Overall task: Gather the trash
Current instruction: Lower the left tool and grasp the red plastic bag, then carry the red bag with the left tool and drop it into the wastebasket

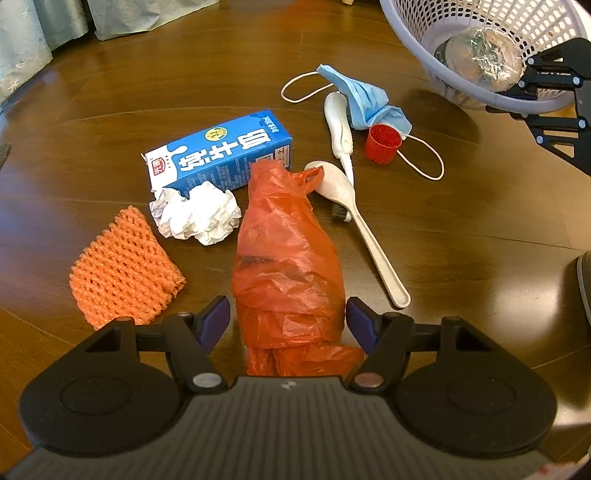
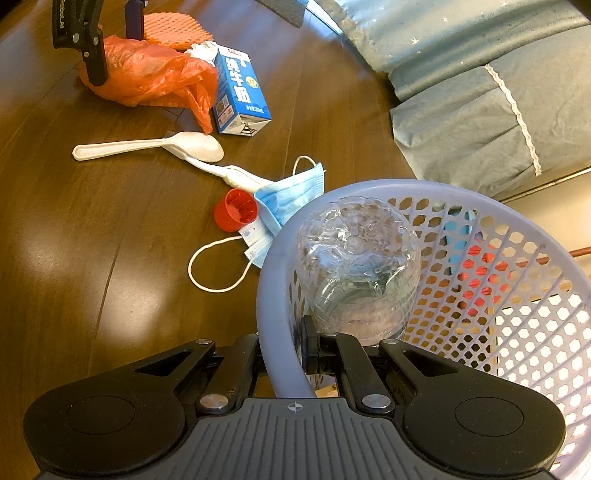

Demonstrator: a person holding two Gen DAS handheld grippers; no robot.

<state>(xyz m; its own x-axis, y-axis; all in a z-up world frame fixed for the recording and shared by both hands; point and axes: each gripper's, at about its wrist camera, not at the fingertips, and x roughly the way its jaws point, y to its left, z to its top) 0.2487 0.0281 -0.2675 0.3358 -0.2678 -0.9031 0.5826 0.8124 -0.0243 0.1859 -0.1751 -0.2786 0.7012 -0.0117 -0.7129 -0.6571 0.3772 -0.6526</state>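
Note:
My left gripper (image 1: 289, 315) stands open low over the brown table, its blue pads on either side of a crumpled red plastic bag (image 1: 284, 258). Around the bag lie an orange foam net (image 1: 125, 266), a white paper ball (image 1: 199, 216), a blue milk carton (image 1: 221, 151), a white spoon (image 1: 365, 229), a white brush (image 1: 338, 122), a blue face mask (image 1: 365, 98) and a red cap (image 1: 383, 142). My right gripper (image 2: 282, 350) is shut on the rim of a lilac mesh basket (image 2: 369, 186). A clear plastic bottle (image 2: 358, 258) lies inside the basket.
Blue-grey fabric (image 2: 480, 92) hangs past the table's far curved edge, and pale curtains (image 1: 55, 26) show in the left wrist view. Bare wood (image 2: 92, 258) lies between the basket and the litter. Coloured shapes show through the basket mesh.

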